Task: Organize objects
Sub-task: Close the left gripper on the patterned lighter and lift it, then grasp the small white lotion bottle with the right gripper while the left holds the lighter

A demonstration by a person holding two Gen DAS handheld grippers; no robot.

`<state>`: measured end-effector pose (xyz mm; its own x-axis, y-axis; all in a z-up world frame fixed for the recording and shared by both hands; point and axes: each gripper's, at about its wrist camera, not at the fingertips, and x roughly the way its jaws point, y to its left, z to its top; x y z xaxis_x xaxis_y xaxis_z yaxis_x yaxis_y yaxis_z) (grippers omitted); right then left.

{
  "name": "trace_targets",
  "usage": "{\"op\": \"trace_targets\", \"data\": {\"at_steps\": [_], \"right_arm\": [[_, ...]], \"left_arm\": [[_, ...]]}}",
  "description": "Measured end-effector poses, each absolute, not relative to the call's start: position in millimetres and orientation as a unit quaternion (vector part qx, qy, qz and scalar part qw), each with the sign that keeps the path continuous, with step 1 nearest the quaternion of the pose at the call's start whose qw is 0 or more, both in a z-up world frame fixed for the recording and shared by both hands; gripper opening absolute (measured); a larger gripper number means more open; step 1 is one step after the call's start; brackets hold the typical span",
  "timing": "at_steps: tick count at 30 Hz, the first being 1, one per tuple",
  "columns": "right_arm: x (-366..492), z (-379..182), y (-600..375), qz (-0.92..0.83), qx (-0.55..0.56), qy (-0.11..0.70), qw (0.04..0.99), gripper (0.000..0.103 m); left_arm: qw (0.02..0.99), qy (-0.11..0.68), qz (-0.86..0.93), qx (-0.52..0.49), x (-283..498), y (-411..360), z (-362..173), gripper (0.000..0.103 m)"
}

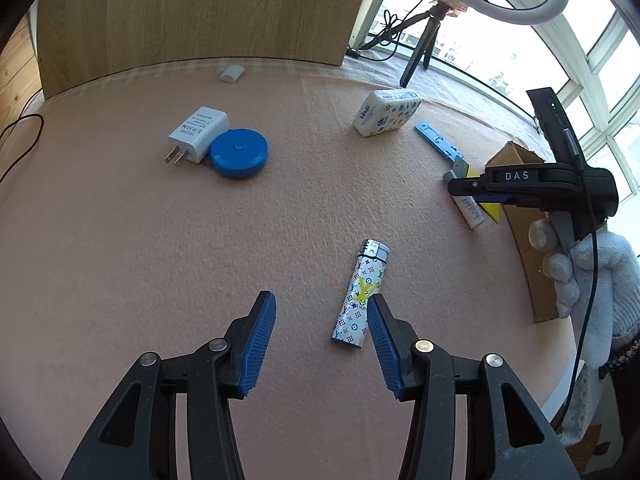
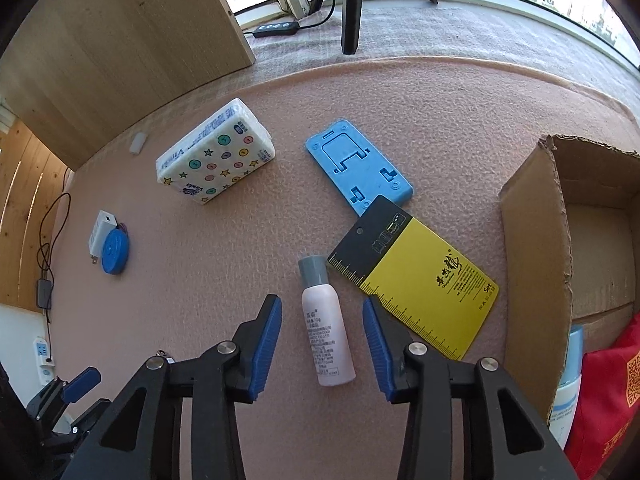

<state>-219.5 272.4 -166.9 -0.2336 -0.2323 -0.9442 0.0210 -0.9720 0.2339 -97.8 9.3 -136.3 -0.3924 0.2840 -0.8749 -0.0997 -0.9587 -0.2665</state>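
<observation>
Both fingers point(image 2: 323, 346) apart, empty.

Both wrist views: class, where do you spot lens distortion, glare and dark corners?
Left wrist view: the table edge bows, the window is blown out white, corners go black. Right wrist view: the cardboard box bends, daylight washes out the top, and the pink bottle stays sharp.
</observation>
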Motion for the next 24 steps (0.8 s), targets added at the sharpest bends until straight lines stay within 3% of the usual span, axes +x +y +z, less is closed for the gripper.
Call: {"op": "trace_targets", "data": {"at_steps": [7,12,24], "right_arm": [[-219.6,-174.3,257.1,-0.78,0.617,-0.061,0.086,0.03],[-207.7,-175.1,249.6,-0.783,0.613,-0.044,0.098,0.024],[-175.0,-176.2,254.9,-0.785,0.607,-0.029,0.119,0.018]], "left_arm": [[0.131,-0.068,0.825,-0.546,-98.4,16.4,-140.7,0.053],[0.152,-0.044,0.82,-0.551,-102.0,36.6,-144.5,0.067],[0.151,0.024,0.804,-0.574,-119.7,71.9,-167.4,0.067]]}}
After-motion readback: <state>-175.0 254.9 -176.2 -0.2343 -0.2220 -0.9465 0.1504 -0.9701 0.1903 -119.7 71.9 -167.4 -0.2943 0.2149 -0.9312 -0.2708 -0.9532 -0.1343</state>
